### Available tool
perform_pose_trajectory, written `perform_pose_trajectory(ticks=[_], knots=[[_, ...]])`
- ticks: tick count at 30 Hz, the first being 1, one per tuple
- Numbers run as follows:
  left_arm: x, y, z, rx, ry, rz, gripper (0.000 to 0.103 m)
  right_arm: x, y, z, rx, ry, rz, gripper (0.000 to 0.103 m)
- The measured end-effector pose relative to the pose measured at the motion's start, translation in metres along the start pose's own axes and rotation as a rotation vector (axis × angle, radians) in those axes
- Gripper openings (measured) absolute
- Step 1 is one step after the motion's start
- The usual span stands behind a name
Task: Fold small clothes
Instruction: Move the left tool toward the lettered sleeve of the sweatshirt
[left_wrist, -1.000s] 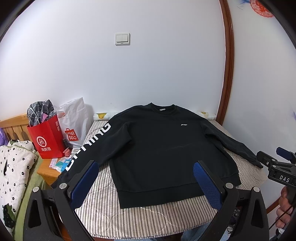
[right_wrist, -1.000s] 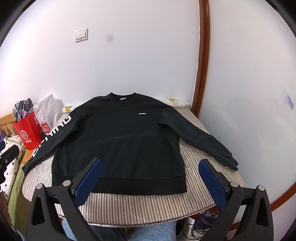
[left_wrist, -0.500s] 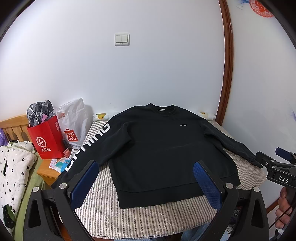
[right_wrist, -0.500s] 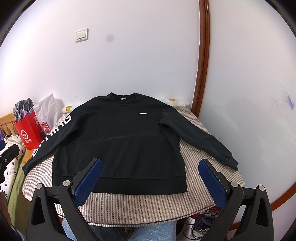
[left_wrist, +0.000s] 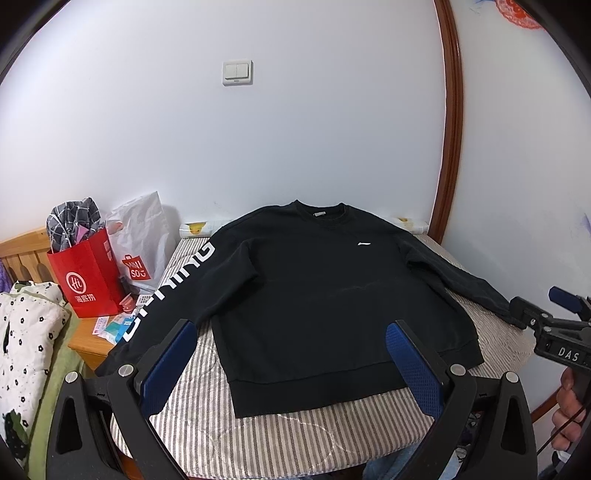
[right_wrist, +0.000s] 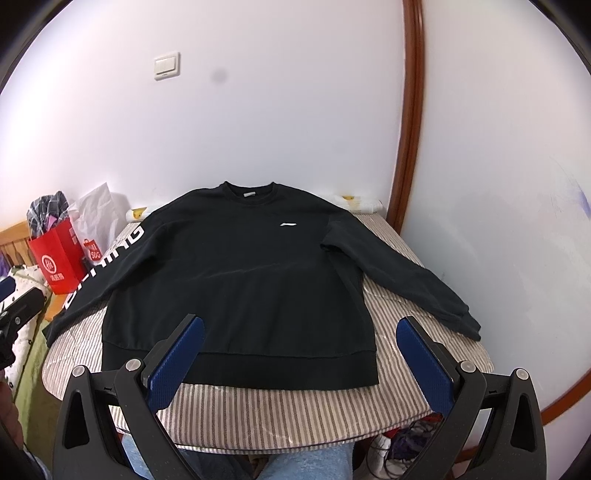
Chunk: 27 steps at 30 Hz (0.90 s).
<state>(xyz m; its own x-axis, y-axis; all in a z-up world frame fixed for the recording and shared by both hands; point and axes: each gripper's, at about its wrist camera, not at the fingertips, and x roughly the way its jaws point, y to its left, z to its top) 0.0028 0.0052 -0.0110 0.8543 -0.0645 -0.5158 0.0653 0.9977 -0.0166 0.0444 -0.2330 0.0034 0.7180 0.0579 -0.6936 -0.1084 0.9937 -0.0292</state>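
The black sweatshirt (right_wrist: 240, 280) lies flat on the striped table (right_wrist: 295, 410) (sleeves spread), beyond both grippers; left gripper (left_wrist: 291, 363) and right gripper (right_wrist: 301, 358) hover wide apart, holding nothing.

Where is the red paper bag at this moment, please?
The red paper bag is at the left of both views, on a wooden bedside stand, beside the white Miniso bag and left of the black sweatshirt.

black sweatshirt (left_wrist: 325, 295) flat on striped table (left_wrist: 280, 439); left gripper (left_wrist: 291, 365) fingers apart, above hem.
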Motion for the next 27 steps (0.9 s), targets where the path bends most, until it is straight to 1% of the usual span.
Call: perform_pose_trajectory(ticks=[3,6,10,13,15,16,18,20,23,25,27], knots=[[0.011,0.004,-0.003,-0.012,0.007,-0.009,0.103,0.005,0.003,0.0,0.001,-0.001,0.013,0.102],[0.028,0.011,-0.007,-0.043,0.03,-0.027,0.103,0.014,0.006,-0.001,-0.005,-0.003,0.027,0.102],[0.056,0.025,-0.017,-0.093,0.074,-0.032,0.103,0.031,0.009,-0.002,-0.01,0.012,0.034,0.102],[0.079,0.039,-0.026,-0.135,0.117,-0.049,0.102,0.052,0.009,-0.005,0.005,0.037,0.047,0.102],[0.09,0.045,-0.031,-0.151,0.132,-0.048,0.102,0.071,0.01,-0.008,0.013,0.078,0.052,0.102],[0.098,0.049,-0.035,-0.158,0.14,-0.037,0.102,0.081,0.011,-0.01,0.009,0.101,0.047,0.102],[0.109,0.056,-0.039,-0.174,0.161,-0.004,0.102,0.093,0.014,-0.014,0.0,0.12,0.034,0.102],[0.122,0.066,-0.046,-0.197,0.182,-0.006,0.102,0.11,0.018,-0.018,0.001,0.141,0.034,0.102],[0.141,0.084,-0.054,-0.254,0.229,-0.005,0.102,0.128,0.022,-0.02,0.017,0.161,0.041,0.102],[0.152,0.097,-0.06,-0.306,0.266,-0.033,0.101,0.14,0.028,-0.02,0.018,0.158,0.043,0.102],[0.159,0.108,-0.063,-0.34,0.268,-0.02,0.101,0.148,0.035,-0.019,0.003,0.15,0.049,0.102]])
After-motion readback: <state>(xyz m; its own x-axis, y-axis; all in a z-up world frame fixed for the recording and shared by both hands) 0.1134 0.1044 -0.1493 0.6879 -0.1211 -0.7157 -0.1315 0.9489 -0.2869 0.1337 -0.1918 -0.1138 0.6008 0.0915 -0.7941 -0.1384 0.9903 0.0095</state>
